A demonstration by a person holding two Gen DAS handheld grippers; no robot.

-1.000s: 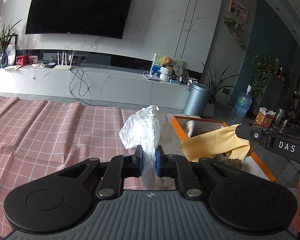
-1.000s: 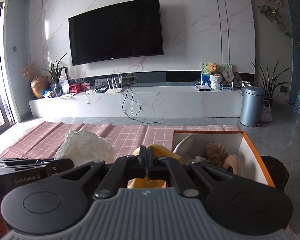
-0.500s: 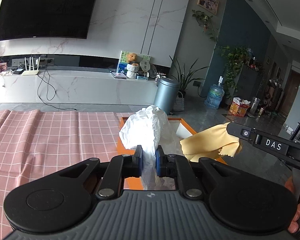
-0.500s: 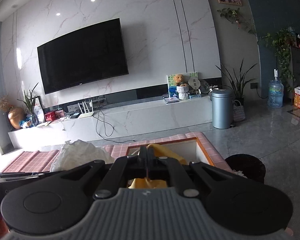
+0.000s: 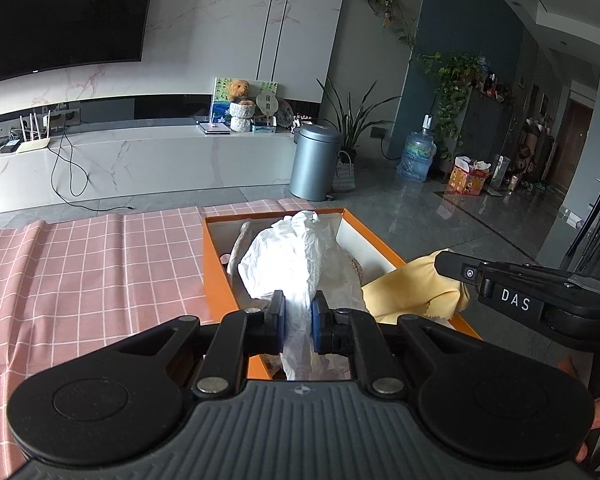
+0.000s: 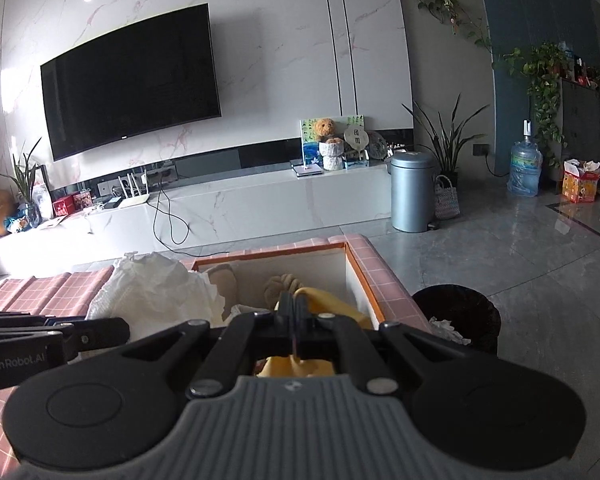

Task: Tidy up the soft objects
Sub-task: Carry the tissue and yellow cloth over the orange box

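The orange box lies at twelve o'clock under both tools: left tool clamps the white cloth, right tool pinches the yellow cloth.

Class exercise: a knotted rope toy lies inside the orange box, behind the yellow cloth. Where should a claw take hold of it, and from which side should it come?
Judging from the right wrist view, grip the rope toy at its bulging knot, coming from above through the open top of the orange box. The box walls block any sideways approach. The yellow cloth covers the toy's near part, so its full shape cannot be told.
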